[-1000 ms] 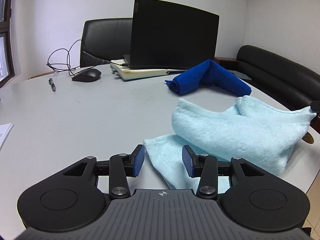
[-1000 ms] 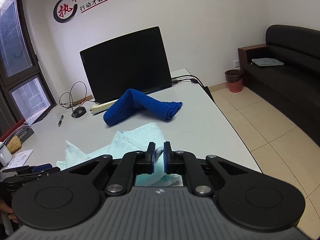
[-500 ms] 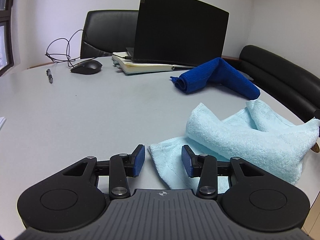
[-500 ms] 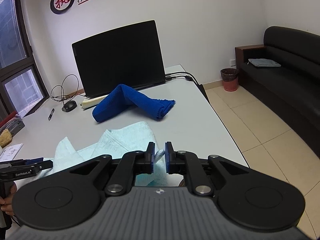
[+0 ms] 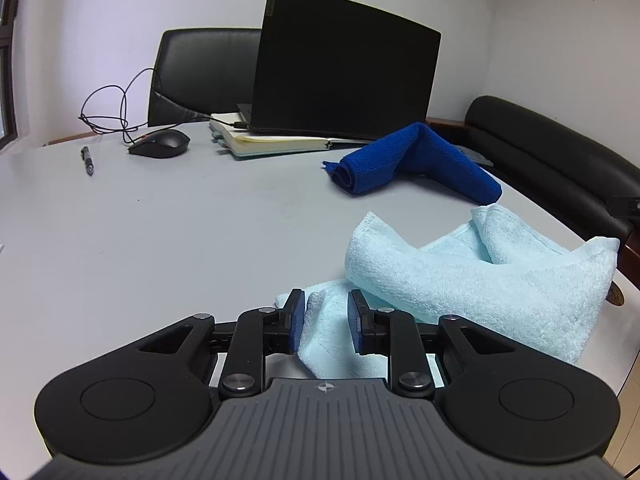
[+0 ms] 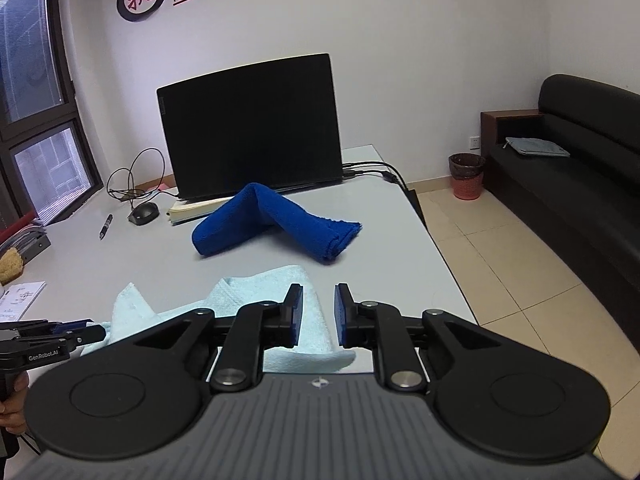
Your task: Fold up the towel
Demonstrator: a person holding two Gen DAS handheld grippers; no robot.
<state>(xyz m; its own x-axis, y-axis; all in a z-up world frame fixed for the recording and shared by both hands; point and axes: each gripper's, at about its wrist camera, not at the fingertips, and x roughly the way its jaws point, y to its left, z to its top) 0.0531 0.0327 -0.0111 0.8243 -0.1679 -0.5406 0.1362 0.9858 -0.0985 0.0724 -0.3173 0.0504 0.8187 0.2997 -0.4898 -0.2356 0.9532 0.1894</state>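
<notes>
A light blue towel (image 5: 460,280) lies crumpled on the grey table (image 5: 180,240), its right end bunched up by the table's edge. My left gripper (image 5: 325,320) sits at the towel's near left corner. Its jaws are closing with that corner between them; the left pad is at the cloth and the right pad stands off it. In the right wrist view the towel (image 6: 248,292) runs under my right gripper (image 6: 318,316). That gripper's jaws are opening, with a fold of towel in the gap and neither pad pressing it. The left gripper (image 6: 80,334) shows at the lower left there.
A rolled dark blue towel (image 5: 416,160) lies bent behind the light one. Further back stand a black laptop (image 5: 344,68) on a notebook (image 5: 276,144), a mouse (image 5: 160,148), a pen (image 5: 88,160) and a chair (image 5: 200,76). The table edge (image 6: 444,264) drops to tiled floor; a sofa (image 6: 580,184) is beyond.
The left jaws have narrowed around the towel's near corner. The right jaws have parted and let go of the towel fold they pinched.
</notes>
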